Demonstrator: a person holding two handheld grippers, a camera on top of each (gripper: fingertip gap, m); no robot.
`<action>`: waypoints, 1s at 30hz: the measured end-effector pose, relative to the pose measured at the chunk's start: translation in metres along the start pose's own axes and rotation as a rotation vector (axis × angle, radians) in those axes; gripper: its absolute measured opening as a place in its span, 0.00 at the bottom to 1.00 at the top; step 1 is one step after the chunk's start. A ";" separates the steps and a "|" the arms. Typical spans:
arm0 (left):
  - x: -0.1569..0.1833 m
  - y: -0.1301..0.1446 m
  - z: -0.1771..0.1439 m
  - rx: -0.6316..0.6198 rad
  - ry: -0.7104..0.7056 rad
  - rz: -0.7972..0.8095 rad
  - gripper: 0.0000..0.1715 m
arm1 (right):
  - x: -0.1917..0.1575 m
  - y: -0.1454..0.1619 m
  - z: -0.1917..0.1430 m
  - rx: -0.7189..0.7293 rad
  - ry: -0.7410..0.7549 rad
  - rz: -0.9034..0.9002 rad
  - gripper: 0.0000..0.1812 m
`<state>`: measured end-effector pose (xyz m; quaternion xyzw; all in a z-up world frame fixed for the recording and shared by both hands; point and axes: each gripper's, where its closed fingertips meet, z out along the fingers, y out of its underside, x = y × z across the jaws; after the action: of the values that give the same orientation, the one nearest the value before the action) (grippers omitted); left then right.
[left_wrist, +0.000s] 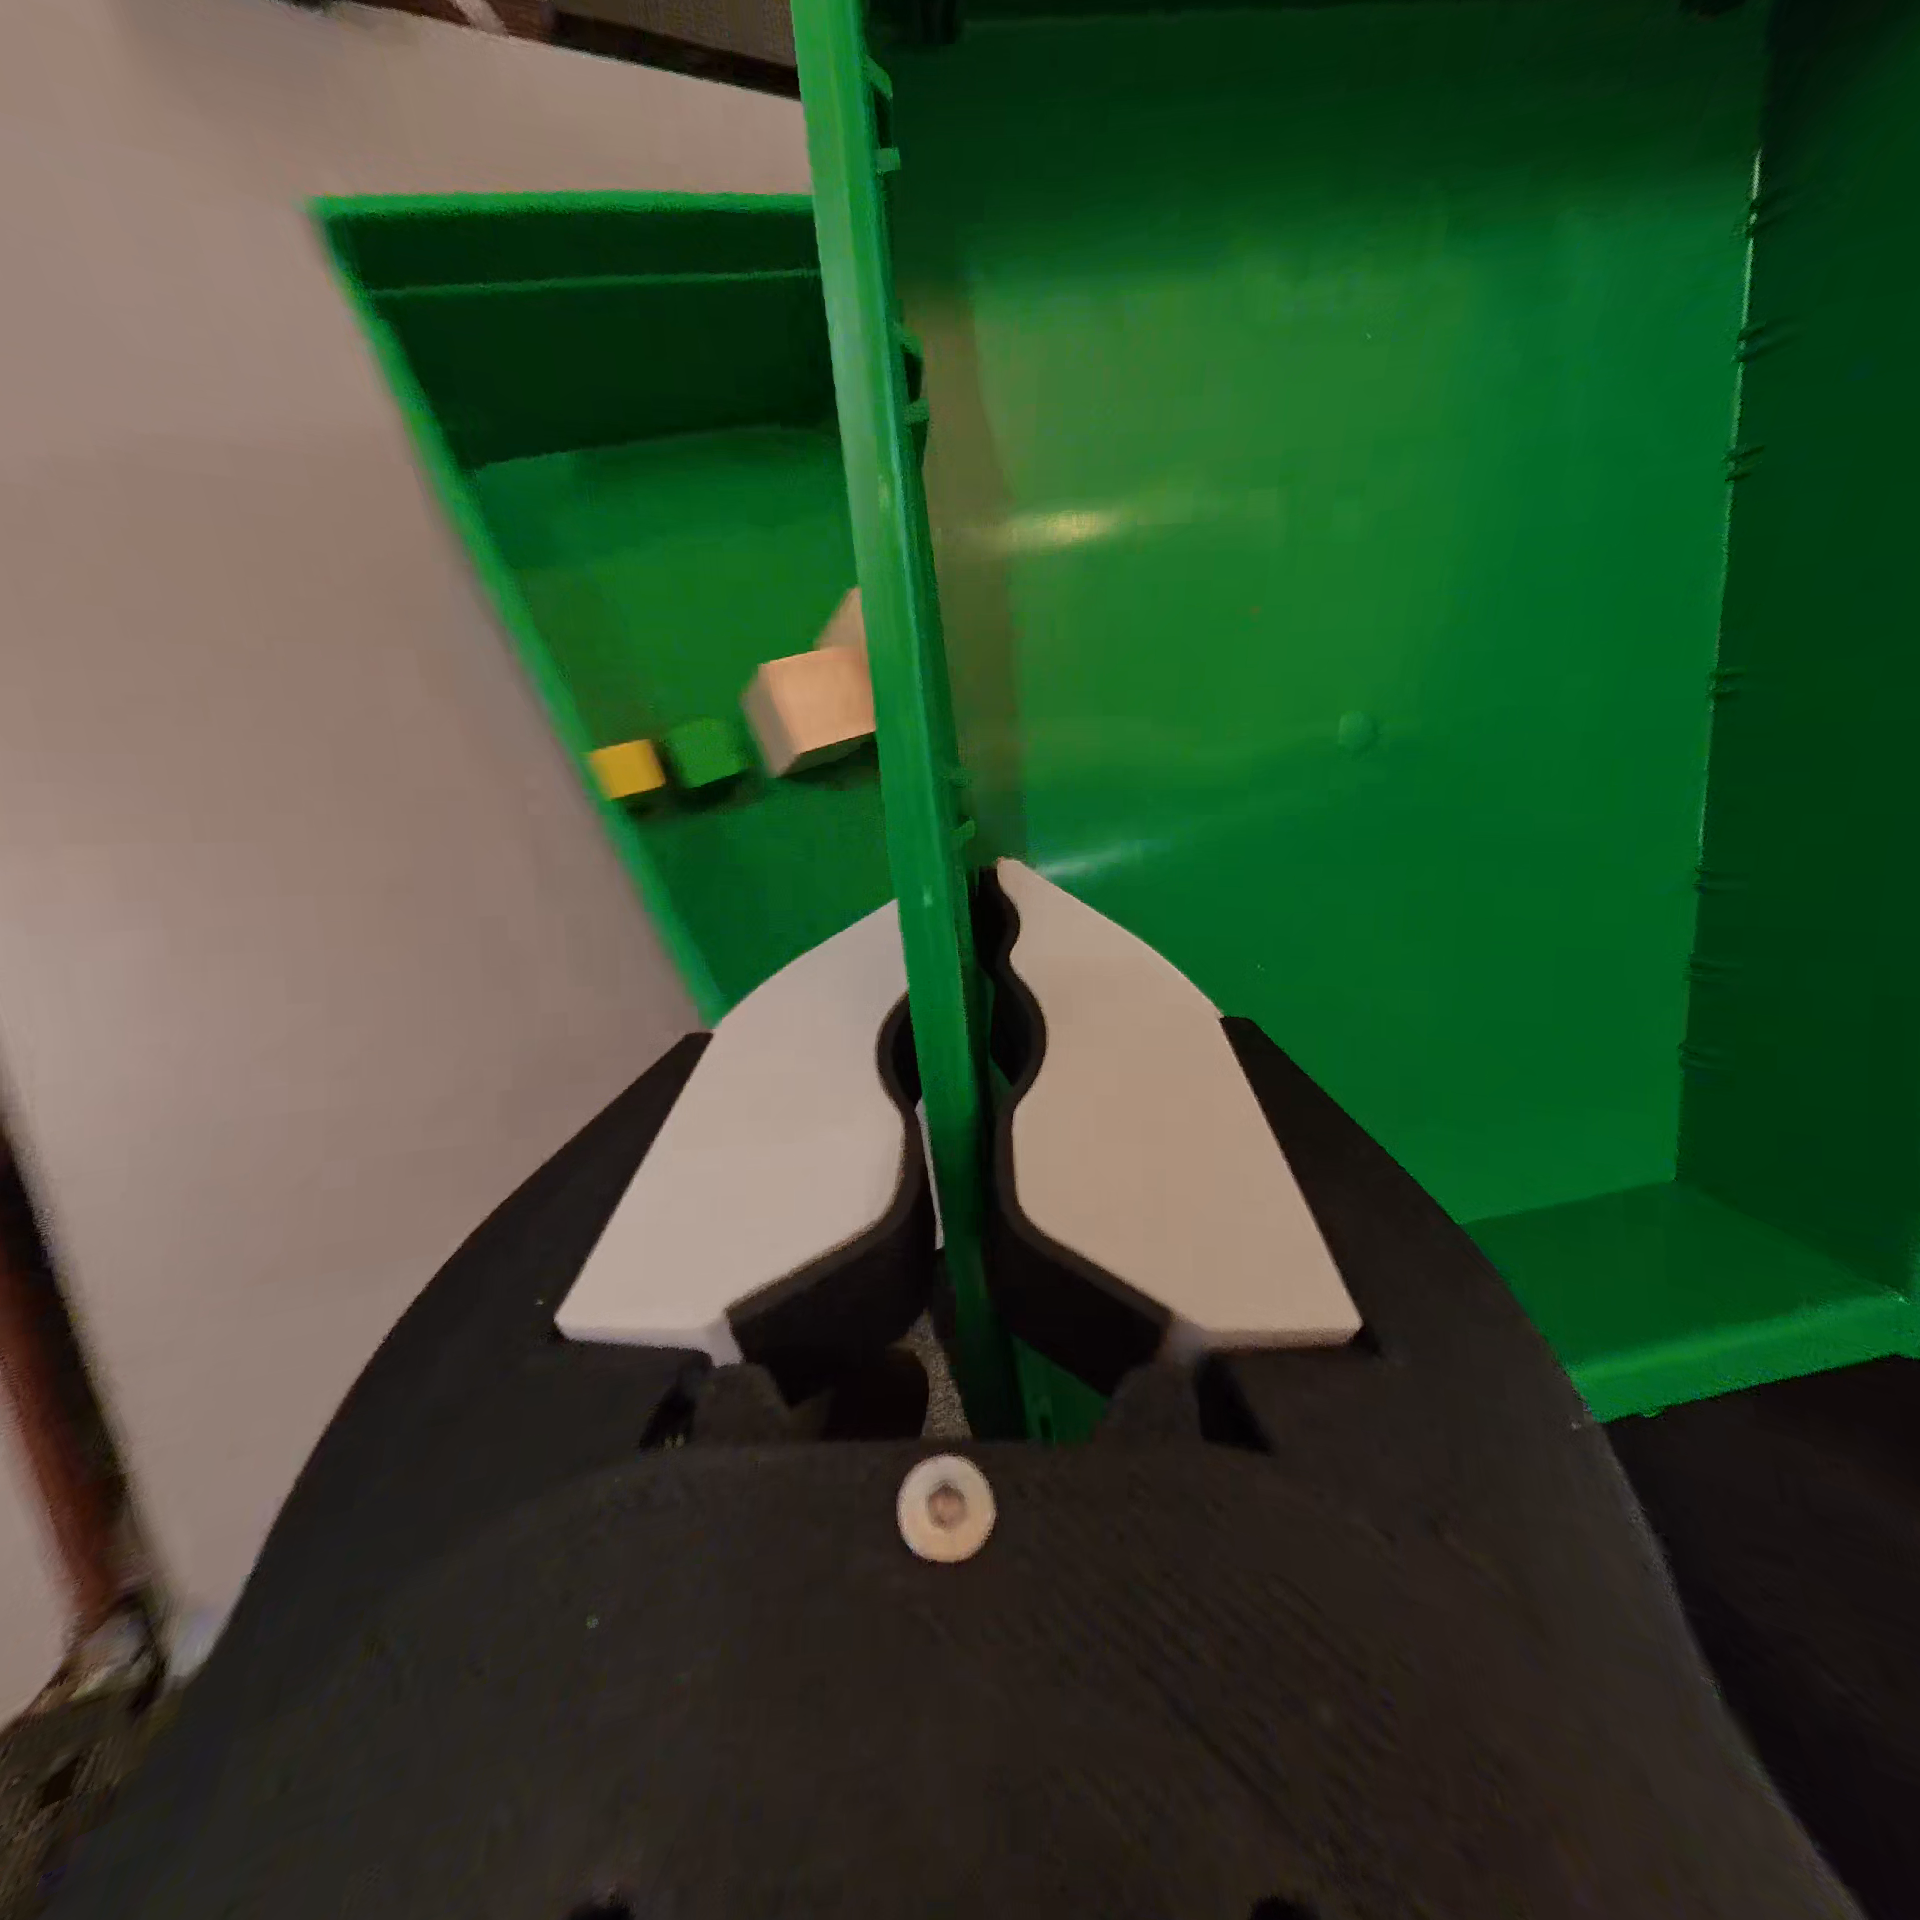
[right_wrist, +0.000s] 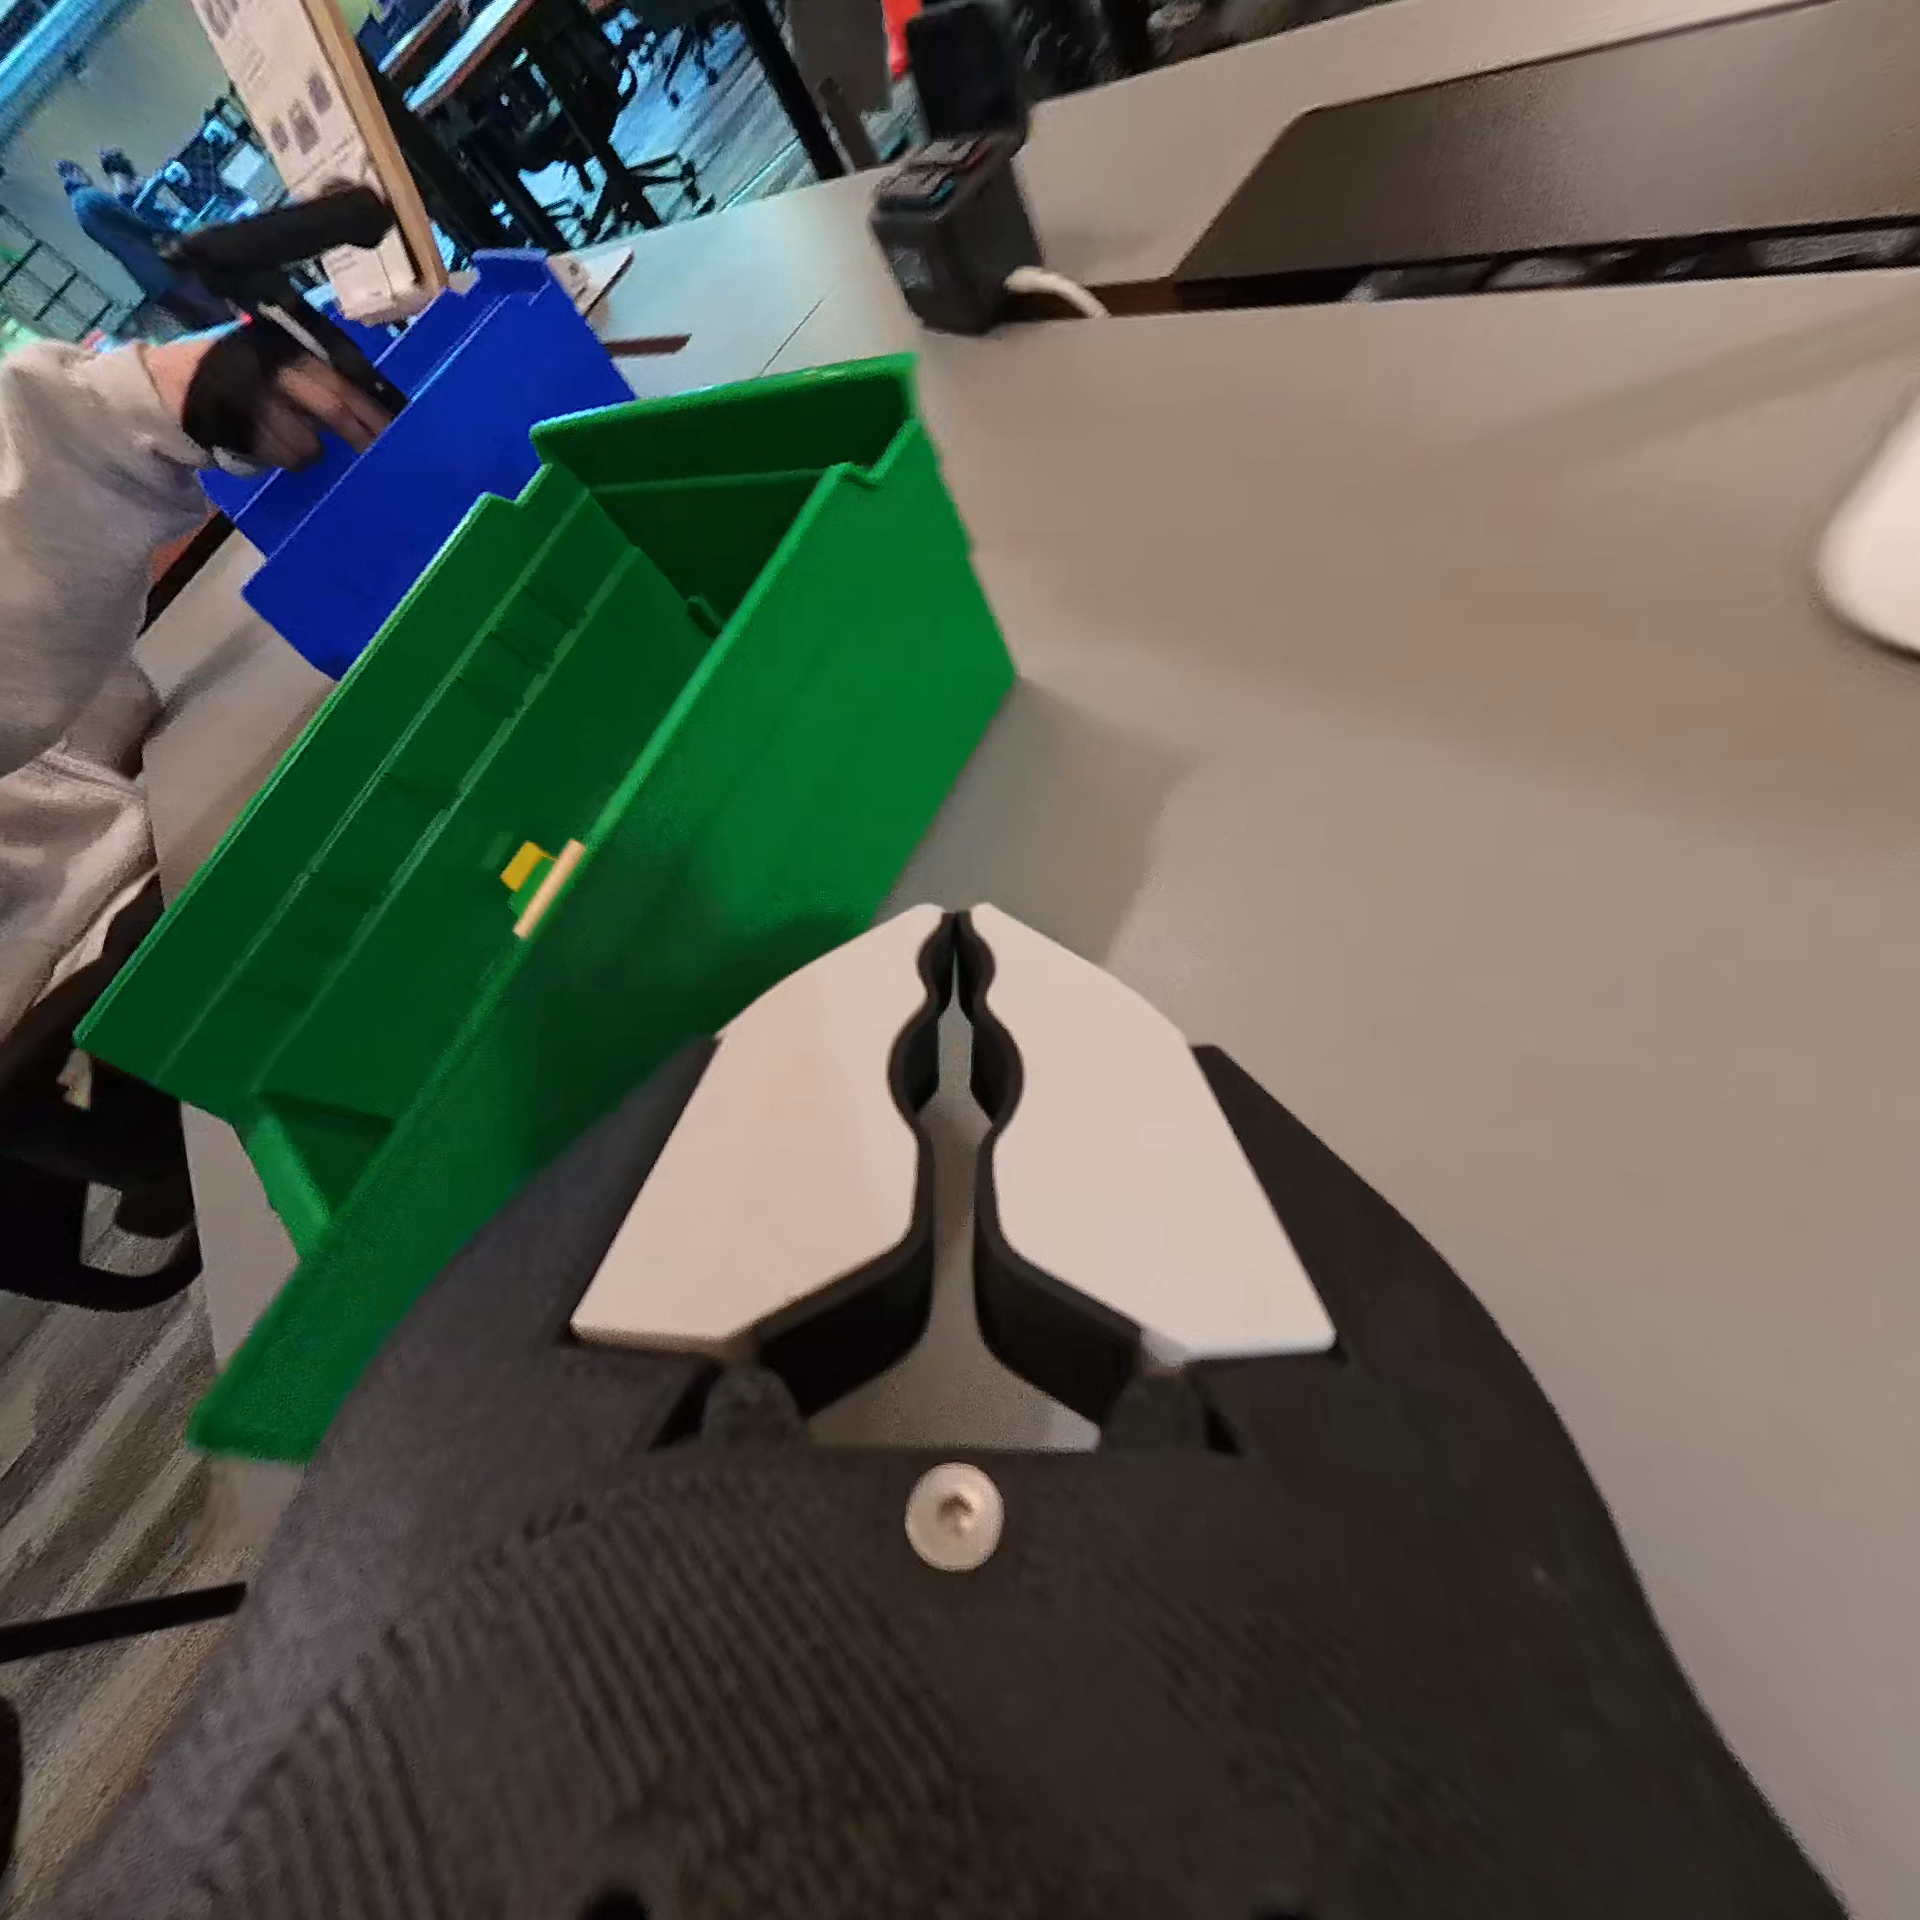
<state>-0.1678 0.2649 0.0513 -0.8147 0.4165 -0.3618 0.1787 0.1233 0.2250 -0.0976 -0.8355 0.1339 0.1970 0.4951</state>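
The left tool (left_wrist: 951, 935) is clenched on the thin upright wall (left_wrist: 883, 623) of a green plastic bin (left_wrist: 1351, 520), one finger on each side of it, so the wall runs straight ahead between the white fingers (left_wrist: 790, 1122). To that tool's left, inside the neighbouring green compartment (left_wrist: 665, 540), lie small blocks: one yellow block (left_wrist: 627, 769), one green block (left_wrist: 707, 750) and one pale wooden block (left_wrist: 808, 709), with what may be a second pale piece half hidden behind the wall. The right tool (right_wrist: 954, 920) is closed on nothing, its tips nearly touching, and hovers over the bare grey counter (right_wrist: 1403, 675); the green bin sits ahead and to its left, and one blue bin (right_wrist: 436, 457) stands beyond it, well apart from the tool. A person's sleeve (right_wrist: 73, 540) shows at the far left. The likely risk: the grip is on a narrow, smooth edge, so the wall could slip from the fingers or the bin could tilt if it is pulled or lifted from this single side, which would send the loose blocks sliding or spilling. The left view is blurred, so the exact contact is hard to judge.
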 end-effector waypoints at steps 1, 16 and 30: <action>0.016 -0.003 0.012 -0.003 0.037 0.018 0.05 | 0.013 0.000 -0.019 0.016 0.017 0.006 0.00; 0.267 -0.010 0.281 -0.270 0.226 0.198 0.04 | 0.280 0.005 -0.418 0.409 0.710 0.251 0.00; 0.391 0.036 0.505 -0.324 -0.006 0.016 0.05 | 0.307 0.038 -0.582 0.637 0.737 0.426 0.00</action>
<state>0.3378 -0.0769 -0.1381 -0.8306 0.4752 -0.2863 0.0490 0.4944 -0.3141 -0.0173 -0.6118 0.5188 -0.0638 0.5937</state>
